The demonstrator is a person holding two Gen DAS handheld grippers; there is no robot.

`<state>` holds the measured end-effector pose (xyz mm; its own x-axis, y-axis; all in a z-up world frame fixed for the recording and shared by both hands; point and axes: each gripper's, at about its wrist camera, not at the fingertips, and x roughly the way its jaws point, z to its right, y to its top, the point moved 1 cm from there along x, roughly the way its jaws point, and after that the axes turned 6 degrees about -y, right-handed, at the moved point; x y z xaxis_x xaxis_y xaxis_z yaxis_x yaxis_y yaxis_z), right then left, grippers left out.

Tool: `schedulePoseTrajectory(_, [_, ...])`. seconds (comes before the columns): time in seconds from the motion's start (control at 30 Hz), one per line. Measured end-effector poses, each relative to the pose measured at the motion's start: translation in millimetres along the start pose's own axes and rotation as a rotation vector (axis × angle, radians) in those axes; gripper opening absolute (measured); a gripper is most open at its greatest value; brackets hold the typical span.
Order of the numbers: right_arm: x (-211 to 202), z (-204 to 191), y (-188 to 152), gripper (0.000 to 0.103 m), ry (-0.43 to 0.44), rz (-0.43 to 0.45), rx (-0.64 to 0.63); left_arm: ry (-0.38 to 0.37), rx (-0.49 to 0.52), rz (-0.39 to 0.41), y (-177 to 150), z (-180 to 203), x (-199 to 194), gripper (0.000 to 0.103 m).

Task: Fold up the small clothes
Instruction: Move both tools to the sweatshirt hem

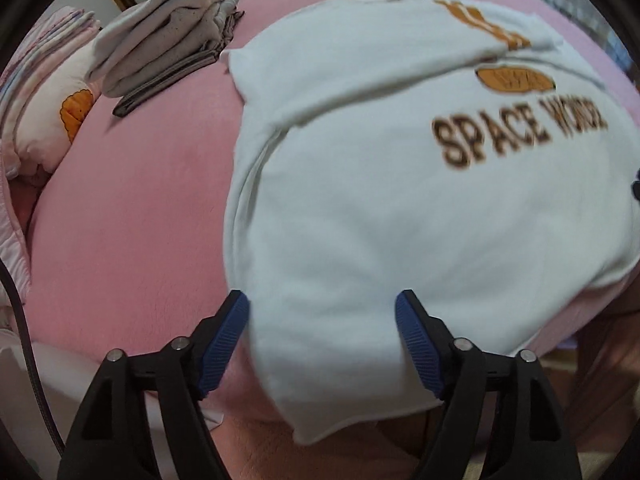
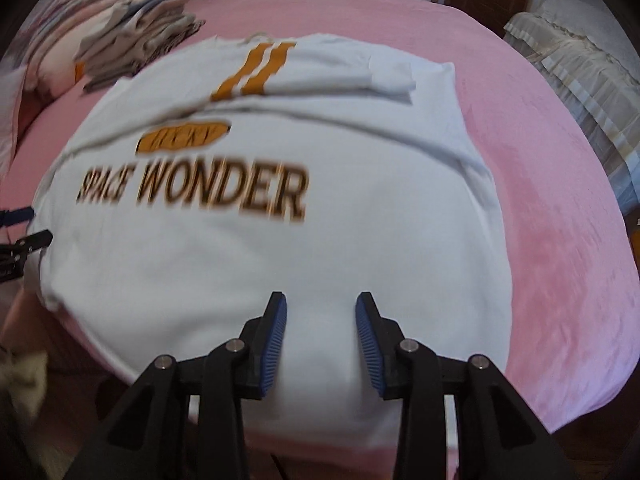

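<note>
Pink bed (image 2: pixel 540 240) bears white shirt (image 2: pixel 260 260) beside folded pile (image 2: pixel 132 40).

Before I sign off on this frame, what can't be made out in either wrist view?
- White shirt near hem: right wrist view, covered by the right gripper and its arms.
- Shirt's right side: left wrist view, cut off by the lens edge.
- Orange badge lettering: both views, motion blur.
- Left gripper: open over the shirt's left edge; contact unclear.
- Folded pile: how many garments, too small.
</note>
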<state>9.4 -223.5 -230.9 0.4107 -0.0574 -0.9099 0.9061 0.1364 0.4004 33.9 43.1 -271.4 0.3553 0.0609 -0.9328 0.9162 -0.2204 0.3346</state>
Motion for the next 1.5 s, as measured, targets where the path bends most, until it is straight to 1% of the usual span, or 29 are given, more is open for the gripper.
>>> schedulePoseTrajectory(0.03, [-1.9,1.1,-7.4,0.040,-0.002,-0.008,-0.008,0.019,-0.005,-0.004,-4.0,-0.6,-0.8,0.084])
schedulePoseTrajectory(0.17, [-11.3,9.6,-32.3,0.041,0.010,-0.028,-0.011,0.004,-0.066,-0.011,-18.0,-10.0,-6.5,0.084])
schedulePoseTrajectory(0.3, [-25.5,27.3,-46.7,0.041,0.020,0.009,0.025,-0.004,-0.115,-0.006,-32.4,-17.0,-11.7,0.084])
schedulePoseTrajectory(0.43, [-34.3,51.8,-53.1,0.041,0.022,0.031,0.081,-0.021,-0.178,-0.008,-45.2,-29.0,-13.4,0.084])
schedulePoseTrajectory(0.6, [-38.7,81.7,-55.3,0.041,0.028,0.052,0.161,-0.081,-0.302,-0.003,-57.7,-52.6,-14.9,0.084])
schedulePoseTrajectory(0.73, [-34.8,99.9,-59.8,0.041,0.046,0.048,0.220,-0.153,-0.400,0.003,-68.9,-71.4,-11.8,0.084])
schedulePoseTrajectory(0.8, [-30.9,105.4,-62.6,0.041,0.059,0.044,0.226,-0.186,-0.425,0.008,-73.2,-77.7,-9.5,0.084])
schedulePoseTrajectory(0.87, [-24.9,110.6,-63.9,0.041,0.087,0.030,0.245,-0.218,-0.440,0.009,-75.3,-89.6,-2.3,0.084])
schedulePoseTrajectory(0.97, [-15.6,114.3,-66.3,0.041,0.124,0.012,0.266,-0.256,-0.455,0.002,-85.0,-91.1,4.1,0.084])
schedulePoseTrajectory(1.07, [-7.3,117.5,-67.2,0.041,0.140,-0.003,0.284,-0.285,-0.470,0.001,-90.0,-95.8,12.8,0.084])
schedulePoseTrajectory(1.13, [-3.7,118.4,-66.9,0.041,0.152,-0.010,0.295,-0.306,-0.477,0.001,-98.4,-99.5,18.7,0.081])
schedulePoseTrajectory(1.2, [-1.6,117.6,-66.4,0.041,0.155,-0.014,0.292,-0.326,-0.469,0.006,-101.0,-99.7,20.4,0.079])
schedulePoseTrajectory(1.27, [-0.3,116.2,-65.5,0.041,0.159,-0.019,0.285,-0.336,-0.453,0.015,-98.7,-91.3,21.8,0.073])
schedulePoseTrajectory(1.33, [0.6,115.7,-64.8,0.041,0.163,-0.020,0.282,-0.348,-0.425,0.024,-97.0,-85.9,20.8,0.069])
schedulePoseTrajectory(1.43, [2.5,114.6,-64.7,0.041,0.177,-0.021,0.286,-0.348,-0.392,0.029,-95.9,-81.2,21.7,0.069])
schedulePoseTrajectory(1.5, [5.1,115.1,-65.4,0.038,0.193,-0.024,0.293,-0.347,-0.392,0.029,-95.2,-81.1,23.4,0.069])
